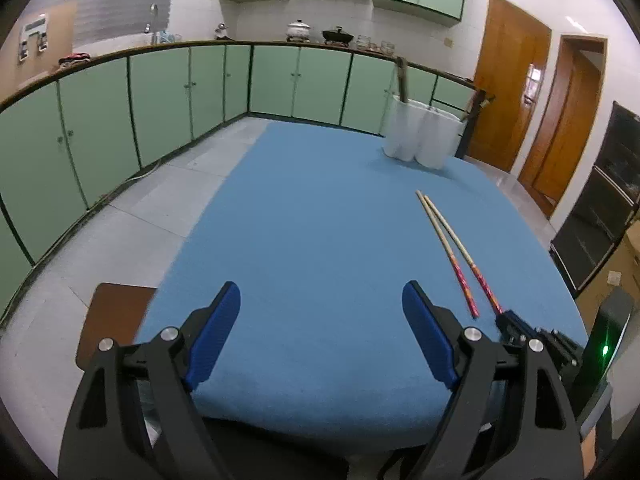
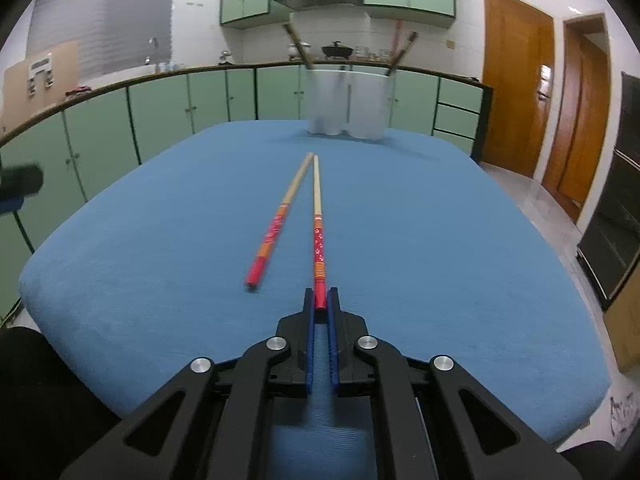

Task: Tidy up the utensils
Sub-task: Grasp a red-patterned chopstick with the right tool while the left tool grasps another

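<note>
While the left gripper (image 1: 321, 334) hovered low in the left wrist view, its jaws stood wide apart and held nothing above the blue-clothed table (image 1: 320, 240); two red-handled wooden chopsticks (image 1: 452, 250) lay right of centre, the white plastic utensil holder (image 1: 420, 136) beyond them at upper right. In the right wrist view, the right gripper (image 2: 321, 300) had its jaws pinched on the right chopstick (image 2: 318, 232), with the left chopstick (image 2: 280, 218) lying loose just beside it.

"Any words or numbers you can read?"

"None. The sheets (image 1: 34, 38) pinned to the board at the far left are too blurred to make out, and the chopsticks (image 2: 318, 240) carry only patterns, no letters."
</note>
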The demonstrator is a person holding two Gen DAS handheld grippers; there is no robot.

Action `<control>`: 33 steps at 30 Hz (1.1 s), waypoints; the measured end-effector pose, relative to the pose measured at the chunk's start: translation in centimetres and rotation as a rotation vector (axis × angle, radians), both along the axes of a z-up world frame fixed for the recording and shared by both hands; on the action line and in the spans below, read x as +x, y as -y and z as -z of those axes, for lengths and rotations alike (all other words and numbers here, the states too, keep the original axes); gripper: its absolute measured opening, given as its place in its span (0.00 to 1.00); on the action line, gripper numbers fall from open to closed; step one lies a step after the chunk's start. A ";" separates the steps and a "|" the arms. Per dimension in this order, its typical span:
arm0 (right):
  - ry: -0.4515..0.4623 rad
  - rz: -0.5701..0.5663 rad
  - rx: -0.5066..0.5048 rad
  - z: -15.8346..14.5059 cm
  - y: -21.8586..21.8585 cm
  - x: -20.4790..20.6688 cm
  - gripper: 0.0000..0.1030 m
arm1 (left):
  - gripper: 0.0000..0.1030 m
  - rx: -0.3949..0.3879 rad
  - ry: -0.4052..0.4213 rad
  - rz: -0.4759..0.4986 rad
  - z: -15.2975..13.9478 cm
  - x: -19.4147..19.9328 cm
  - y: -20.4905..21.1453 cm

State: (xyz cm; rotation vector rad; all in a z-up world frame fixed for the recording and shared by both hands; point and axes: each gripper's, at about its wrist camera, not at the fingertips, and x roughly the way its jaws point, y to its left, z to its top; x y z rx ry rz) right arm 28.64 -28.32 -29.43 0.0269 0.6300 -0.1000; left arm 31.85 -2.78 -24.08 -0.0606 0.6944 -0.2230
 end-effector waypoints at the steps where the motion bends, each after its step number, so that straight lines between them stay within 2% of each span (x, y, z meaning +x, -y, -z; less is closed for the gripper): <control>1: -0.003 0.017 0.000 -0.1 0.7 -0.2 0.05 | 0.78 -0.002 -0.001 0.016 0.2 -0.1 0.6; 6: -0.033 0.116 0.005 -0.2 5.5 -0.4 0.06 | 0.78 0.003 0.009 0.073 1.1 0.0 3.8; 10: -0.039 0.109 -0.028 0.0 8.4 -0.9 0.06 | 0.78 -0.003 0.001 0.118 2.6 0.5 7.3; 18: -0.021 0.099 -0.011 0.3 9.1 -1.3 0.06 | 0.66 0.020 -0.037 0.128 6.4 2.0 12.5; 27: -0.013 0.094 0.017 0.3 9.7 -1.4 0.08 | 0.64 0.076 -0.024 0.164 7.6 3.2 15.5; 28: -0.013 0.094 0.016 0.3 9.7 -1.4 0.08 | 0.60 0.084 -0.015 0.168 7.6 3.3 15.7; 30: -0.011 0.090 0.007 0.4 9.5 -1.1 0.08 | 0.25 0.093 -0.002 0.178 7.7 3.3 15.8; 32: -0.012 0.083 -0.011 0.4 9.2 -0.7 0.08 | 0.06 0.080 -0.003 0.179 7.7 3.4 15.6; 33: -0.013 0.078 -0.025 0.4 9.0 -0.5 0.08 | 0.05 0.076 0.000 0.168 7.7 3.4 15.4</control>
